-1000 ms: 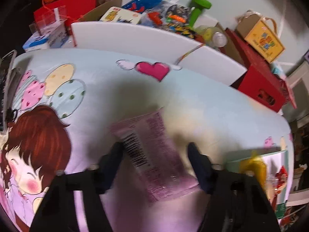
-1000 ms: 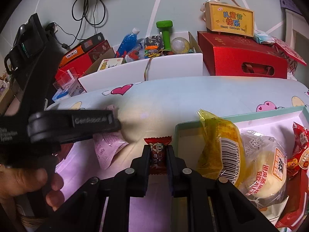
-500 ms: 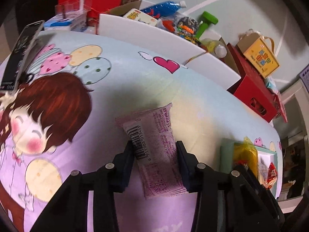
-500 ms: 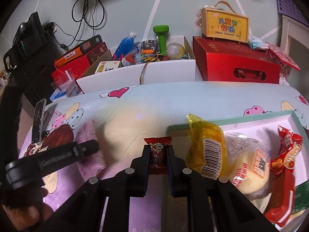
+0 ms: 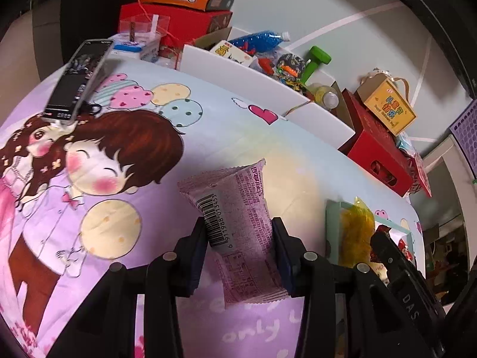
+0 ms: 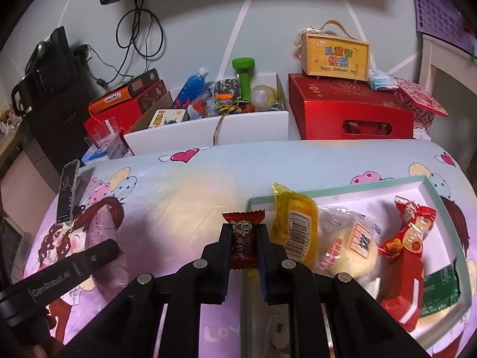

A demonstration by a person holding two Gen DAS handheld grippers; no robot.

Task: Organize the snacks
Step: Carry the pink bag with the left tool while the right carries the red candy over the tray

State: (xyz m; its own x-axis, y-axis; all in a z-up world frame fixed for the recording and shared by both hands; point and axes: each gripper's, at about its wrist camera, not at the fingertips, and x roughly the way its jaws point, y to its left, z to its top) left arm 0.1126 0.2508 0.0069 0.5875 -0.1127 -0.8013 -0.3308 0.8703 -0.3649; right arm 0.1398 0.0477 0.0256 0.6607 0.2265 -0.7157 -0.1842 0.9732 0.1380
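My left gripper (image 5: 239, 234) is shut on a pink snack packet (image 5: 235, 200), barcode side up, and holds it just above the cartoon tablecloth. In the right wrist view the same pink snack packet (image 6: 103, 229) shows at the left, behind the left gripper's arm. My right gripper (image 6: 245, 238) is shut on a small dark red candy (image 6: 243, 223), beside the left rim of a teal-edged tray (image 6: 328, 189). In the tray lie a yellow packet (image 6: 293, 223), pale bun packets (image 6: 348, 244), red wrappers (image 6: 408, 235) and a green packet (image 6: 441, 283).
A phone (image 5: 77, 83) stands propped at the far left of the cloth. Along the back run a white box of toys and bottles (image 6: 208, 131), red gift boxes (image 6: 351, 113) and a yellow carry box (image 6: 335, 56). Bare cloth lies between tray and phone.
The left gripper's jaws went from open around the pink packet to shut on it, and it has lifted and pulled back. The right gripper still holds the candy and has risen slightly.
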